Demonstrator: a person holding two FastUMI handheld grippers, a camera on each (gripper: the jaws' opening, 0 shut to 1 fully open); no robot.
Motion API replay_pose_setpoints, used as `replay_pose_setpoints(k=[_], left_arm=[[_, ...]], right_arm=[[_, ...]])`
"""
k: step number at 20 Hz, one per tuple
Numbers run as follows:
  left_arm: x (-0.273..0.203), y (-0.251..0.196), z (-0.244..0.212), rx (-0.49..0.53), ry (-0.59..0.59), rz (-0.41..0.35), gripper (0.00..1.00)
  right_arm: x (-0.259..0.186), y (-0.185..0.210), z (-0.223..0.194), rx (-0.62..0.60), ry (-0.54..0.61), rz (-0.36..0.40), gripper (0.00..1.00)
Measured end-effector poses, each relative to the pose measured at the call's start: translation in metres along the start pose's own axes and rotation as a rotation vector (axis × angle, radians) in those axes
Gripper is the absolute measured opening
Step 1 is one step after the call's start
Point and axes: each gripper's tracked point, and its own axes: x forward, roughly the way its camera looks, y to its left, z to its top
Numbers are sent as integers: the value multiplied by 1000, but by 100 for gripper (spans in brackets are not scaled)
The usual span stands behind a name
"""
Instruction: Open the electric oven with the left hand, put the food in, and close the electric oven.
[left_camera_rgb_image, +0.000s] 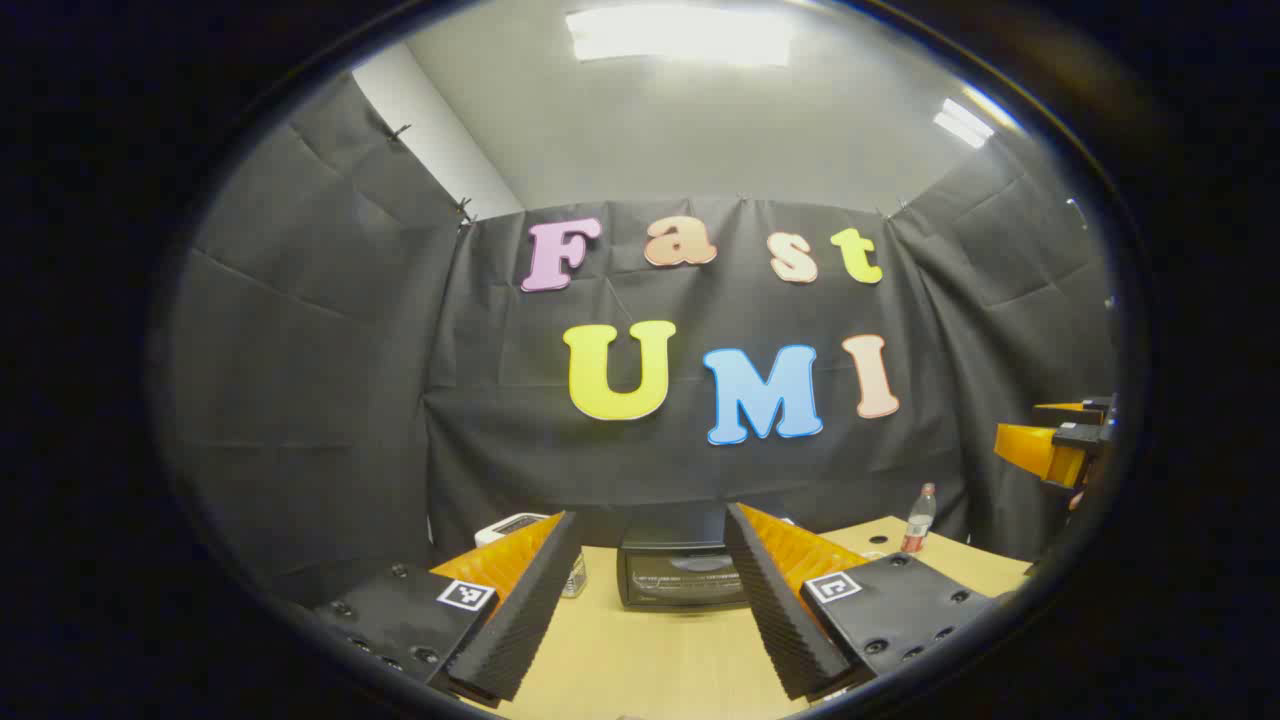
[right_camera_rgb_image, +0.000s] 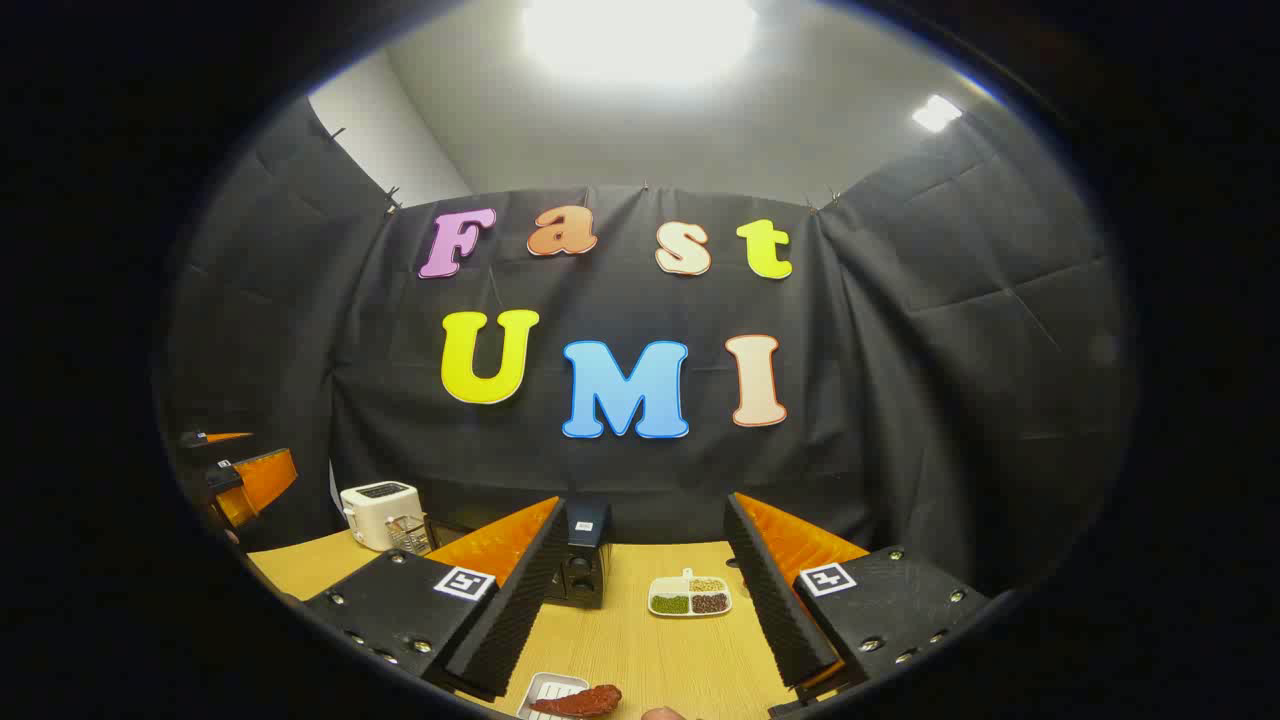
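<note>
Black oven (left_camera_rgb_image: 683, 575) sitting closed on the table (left_camera_rgb_image: 640, 650), framed by the spread left gripper (left_camera_rgb_image: 650, 600).
Right of it, the right gripper (right_camera_rgb_image: 640, 600), also gaping empty, is hovering above the food (right_camera_rgb_image: 578, 701); approach the oven door squarely.

We see sharp, evenly lit views; ceiling panels (left_camera_rgb_image: 680, 35) at 12 o'clock glare white, and fisheye distortion bends the edges.

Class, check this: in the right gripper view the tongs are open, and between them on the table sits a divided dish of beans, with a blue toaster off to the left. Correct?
One slip: the toaster is white, not blue, as the right gripper view shows. The right tongs are open, with the divided dish between them on the table.
</note>
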Motion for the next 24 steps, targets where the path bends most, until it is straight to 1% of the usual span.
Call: replay_pose_setpoints(k=[1,2,4,5,6,7,8,15,16,17,18,19,21,22,24], left_arm=[[-1,1,1,2,1,6,100],[-2,1,-1,3,0,11,100],[-5,2,-2,3,0,14,97],[-6,2,0,6,0,15,97],[-6,2,1,12,-2,16,100],[-6,2,2,18,-5,18,100],[-8,0,3,22,-8,18,97],[-10,-15,6,26,-17,11,97],[-9,-18,6,24,-18,11,93],[-10,-21,5,20,-18,9,97],[-10,-26,6,12,-19,1,95],[-10,-32,6,0,-21,-6,100],[-10,-39,8,-26,-28,-6,90],[-9,-41,9,-31,-28,3,97],[-7,-45,8,-23,-29,19,97]], right_arm=[[0,1,0,-1,-1,3,95],[0,2,0,-2,-1,8,95],[0,1,2,-2,-6,9,95],[0,2,2,1,-8,11,95],[0,2,2,7,-9,12,95],[0,2,2,12,-9,13,95],[0,1,2,14,-9,14,95],[-2,-8,2,7,-21,23,95],[-2,-10,3,5,-23,26,95],[-2,-12,2,1,-26,28,95],[-2,-15,3,-3,-28,32,95],[-3,-17,2,-7,-30,36,95],[-3,-24,0,-13,-30,48,95],[-5,-26,-1,-13,-25,57,95],[-8,-30,-2,-6,-24,81,95]])
